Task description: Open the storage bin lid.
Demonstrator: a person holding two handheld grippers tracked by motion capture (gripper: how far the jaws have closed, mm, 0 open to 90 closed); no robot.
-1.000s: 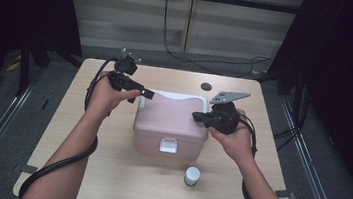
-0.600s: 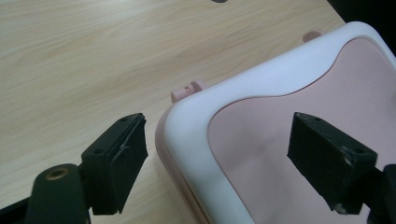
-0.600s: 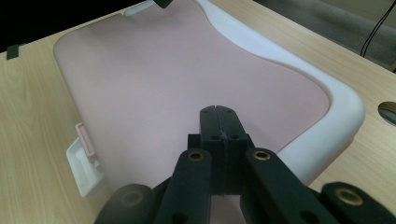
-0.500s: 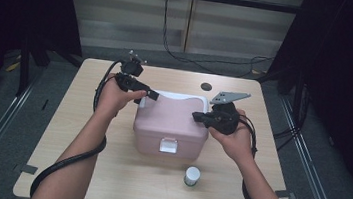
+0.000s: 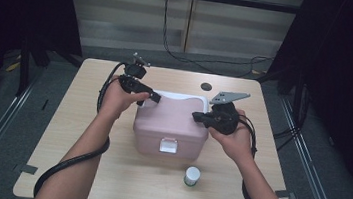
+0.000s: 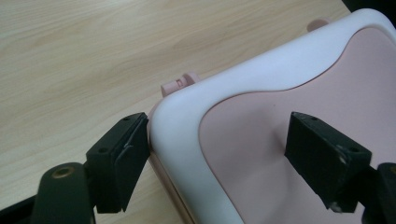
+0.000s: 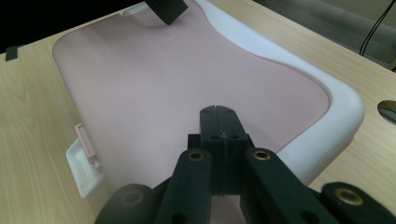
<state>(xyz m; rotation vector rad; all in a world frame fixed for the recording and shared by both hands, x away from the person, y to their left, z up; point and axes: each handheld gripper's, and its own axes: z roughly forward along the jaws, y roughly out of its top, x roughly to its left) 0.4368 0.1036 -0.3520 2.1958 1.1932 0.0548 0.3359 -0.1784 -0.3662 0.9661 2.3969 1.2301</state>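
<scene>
Left gripper [image 5: 153, 97] has just been closing, jaws wide astride the pink plastic lidded box's [image 5: 171, 124] white-rimmed back corner, pads not yet clamped — right gripper [image 5: 196, 116], jaws together, rests on the lid — next, likely pinch the rim.

The box [image 5: 171, 124] is pale pink, its lid rimmed white at twelve o'clock; the tools [image 5: 155, 97] are black; the worktop [image 5: 81, 119] is light woodgrain.

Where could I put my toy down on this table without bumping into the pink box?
The table has bare wood at its near left corner, and more along the far edge by the round hole. The middle is crowded: the pink box sits there, the left gripper and right gripper over it, with the small white jar just in front.
</scene>
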